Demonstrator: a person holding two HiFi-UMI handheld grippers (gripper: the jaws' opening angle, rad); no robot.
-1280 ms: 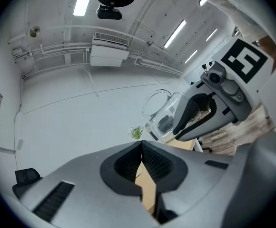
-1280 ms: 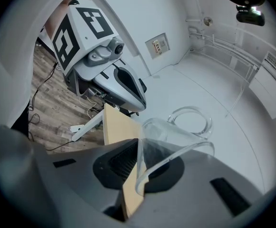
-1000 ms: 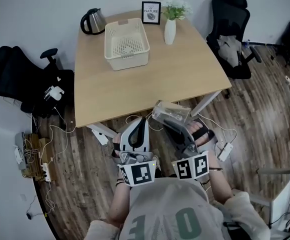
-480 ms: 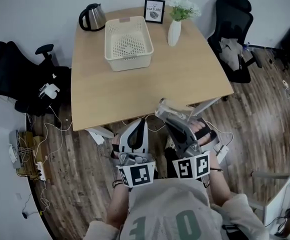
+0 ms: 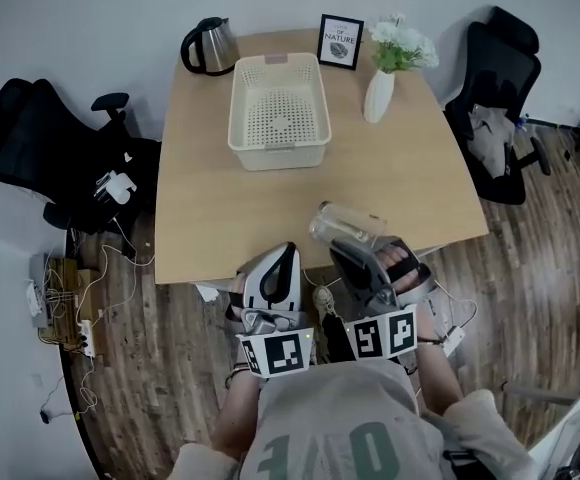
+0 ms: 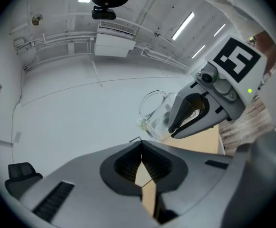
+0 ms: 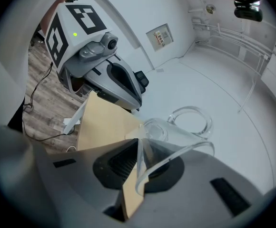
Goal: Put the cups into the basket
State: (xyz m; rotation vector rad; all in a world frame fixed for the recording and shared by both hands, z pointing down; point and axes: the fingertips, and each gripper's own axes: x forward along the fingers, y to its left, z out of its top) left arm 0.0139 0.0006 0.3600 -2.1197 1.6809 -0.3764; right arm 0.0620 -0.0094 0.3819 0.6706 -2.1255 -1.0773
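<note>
A clear glass cup [image 5: 344, 225] with a handle hangs tilted over the near edge of the wooden table [image 5: 410, 183], and my right gripper [image 5: 351, 247] is shut on its rim. In the right gripper view the cup [image 7: 178, 129] fills the space ahead of the right gripper [image 7: 138, 167], its wall pinched between the pads. My left gripper [image 5: 287, 254] is beside it at the table's edge, shut and empty; its closed jaws [image 6: 142, 161] show only a thin slit. The cream basket [image 5: 279, 114] stands empty at the far side of the table.
A black kettle [image 5: 209, 45], a framed picture [image 5: 340, 41] and a white vase with flowers [image 5: 381, 90] stand along the table's far edge. Black office chairs [image 5: 45, 153] flank the table, another chair [image 5: 500, 103] on the right. Cables and a power strip [image 5: 65, 318] lie on the floor.
The table has drawn closer in the head view. My right gripper with the cup has gone from in front of the table to over its near edge. The left gripper stays shut alongside.
</note>
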